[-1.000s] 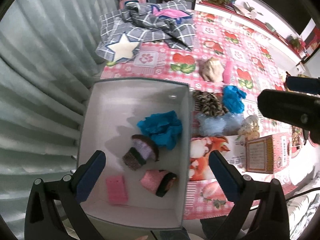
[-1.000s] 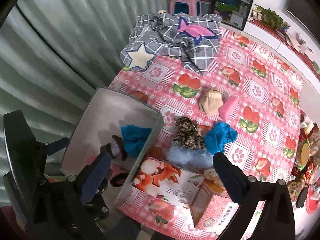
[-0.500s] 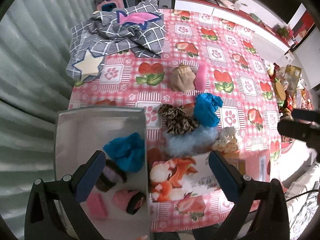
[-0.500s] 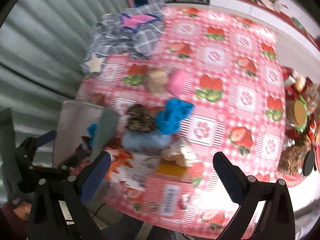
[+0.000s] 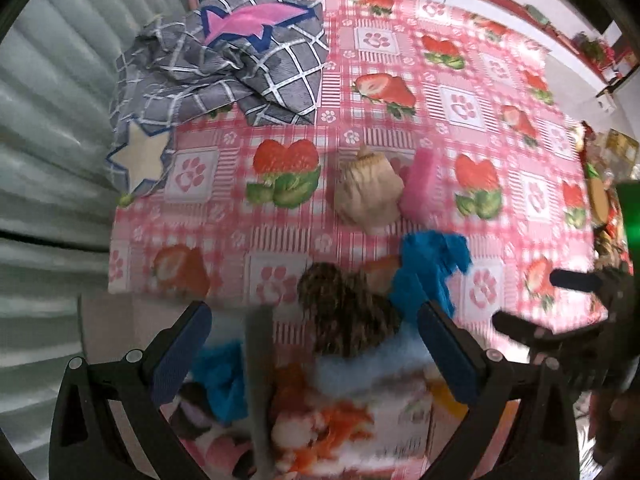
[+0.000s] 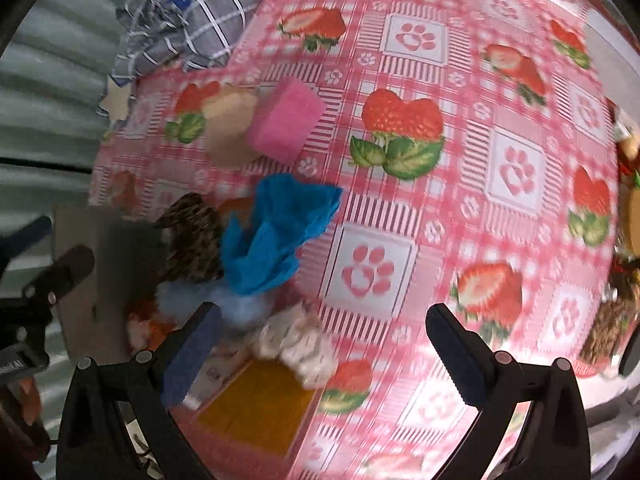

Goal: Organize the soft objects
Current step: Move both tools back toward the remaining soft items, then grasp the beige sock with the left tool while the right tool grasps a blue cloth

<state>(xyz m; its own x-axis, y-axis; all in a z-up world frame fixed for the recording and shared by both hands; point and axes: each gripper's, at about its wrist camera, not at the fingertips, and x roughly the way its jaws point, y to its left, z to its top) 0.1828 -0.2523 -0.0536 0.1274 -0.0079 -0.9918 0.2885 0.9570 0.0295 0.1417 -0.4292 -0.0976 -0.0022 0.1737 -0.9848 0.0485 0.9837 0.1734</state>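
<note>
Soft things lie on the strawberry tablecloth: a beige pouch (image 5: 366,196), a pink sponge (image 6: 284,122), a blue cloth (image 6: 276,236), a leopard-print piece (image 5: 346,308), a pale blue fluffy item (image 6: 240,304) and a cream fuzzy item (image 6: 298,344). A white box (image 5: 258,364) at the lower left holds another blue cloth (image 5: 222,380) and small soft pieces. My left gripper (image 5: 316,354) hangs open above the leopard piece and the box wall. My right gripper (image 6: 320,354) is open above the cream item, with nothing between its fingers.
A grey checked blanket (image 5: 240,60) with star patches is heaped at the table's far left. A printed carton (image 5: 348,436) lies at the near edge beside the box. Snacks and jars (image 6: 624,240) crowd the right edge. A corrugated wall runs along the left.
Both grippers have swung right and forward, away from the white box and out over the loose soft things on the cloth. Both stay open and empty.
</note>
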